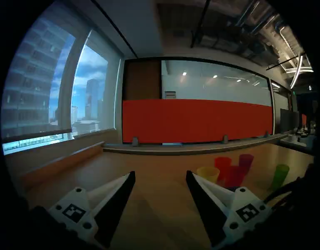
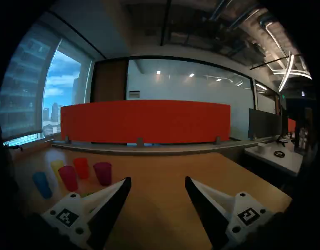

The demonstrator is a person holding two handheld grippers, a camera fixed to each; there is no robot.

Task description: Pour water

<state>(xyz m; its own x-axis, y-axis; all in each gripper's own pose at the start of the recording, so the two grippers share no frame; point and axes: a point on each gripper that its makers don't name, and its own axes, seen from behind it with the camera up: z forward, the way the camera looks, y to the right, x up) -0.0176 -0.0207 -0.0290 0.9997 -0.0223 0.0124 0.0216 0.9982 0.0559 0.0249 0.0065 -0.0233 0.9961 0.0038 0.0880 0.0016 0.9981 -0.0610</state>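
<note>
Cups (image 1: 231, 175) stand clustered on the surface (image 1: 160, 208), ahead-right of the left gripper (image 1: 160, 173) and ahead-left of the right gripper (image 2: 157, 178). Both jaws are wide and hold nothing. We judge the risk is toppling neighbours (cups stand close together) when reaching in for one.

Dim room (window daylight); fisheye-warped edges

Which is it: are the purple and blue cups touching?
Apart. The right gripper view shows the purple cup and blue cup well separated, a red cup between them.
</note>
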